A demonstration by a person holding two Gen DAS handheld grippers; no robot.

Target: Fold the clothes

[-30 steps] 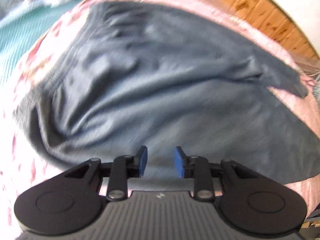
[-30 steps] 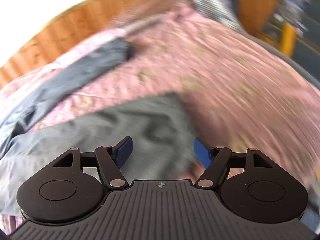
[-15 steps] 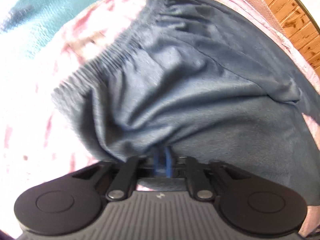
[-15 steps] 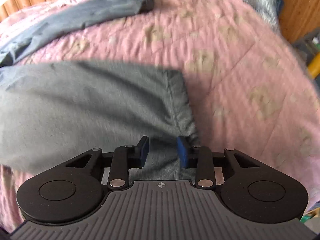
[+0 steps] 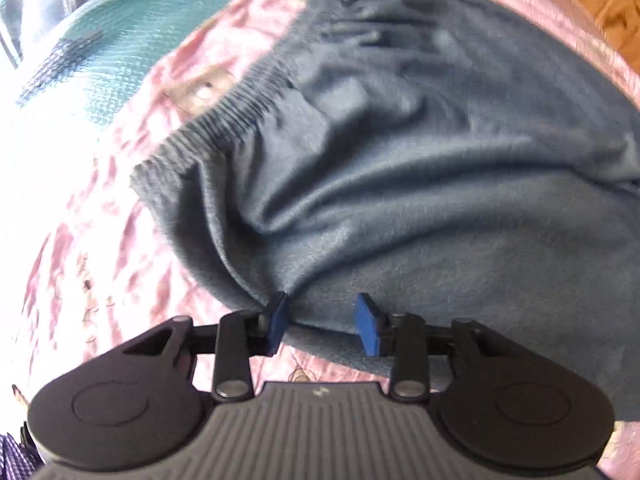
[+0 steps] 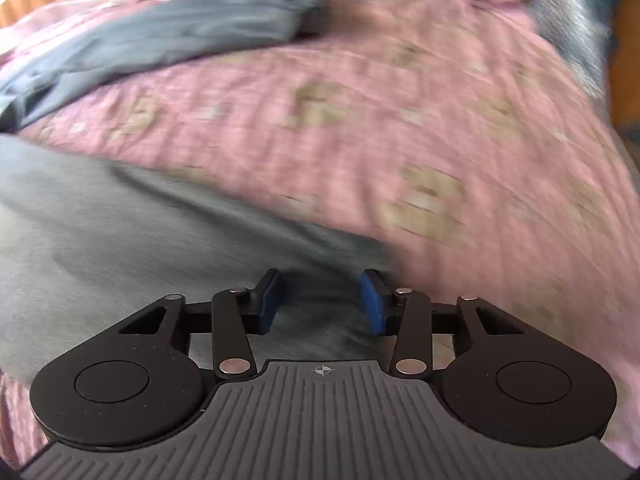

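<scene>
Since 0.5 s ago: both pairs of fingers, nearly closed at the cloth edge then, now stand apart; left view's cloth looks pulled into new ridges, right view blurs with motion.
Left gripper (image 5: 322, 322): fingers spread to a middling gap, grey-blue fabric between and behind them, nothing pinched that I can see; left pad touches a fold.
Right gripper (image 6: 322, 302): fingers parted about the same, over the hem end of one leg, cloth under them, no grip visible.
Trousers (image 5: 420, 184): grey-blue, on the pink bedspread (image 6: 400, 112); ribbed waistband (image 5: 224, 120) toward the upper left, rumpled ridges running down to the left fingers. Right view shows one leg (image 6: 120, 220) near and flat, the other leg (image 6: 168, 40) far off, splayed toward the top.
Stage: legs well apart, so not laid leg on leg; whether a fold was just dropped or a grasp is coming, cannot tell.
Risk 1: bunched ridges near waistband get locked into any fold, giving a lumpy, crooked result.
Risk 2: closing on one layer only lets the under layer drag and skew.
Risk 3: soft bedspread may get pinched along with the cloth.
Risk 4: uneven pull between hands twists the leg.
</scene>
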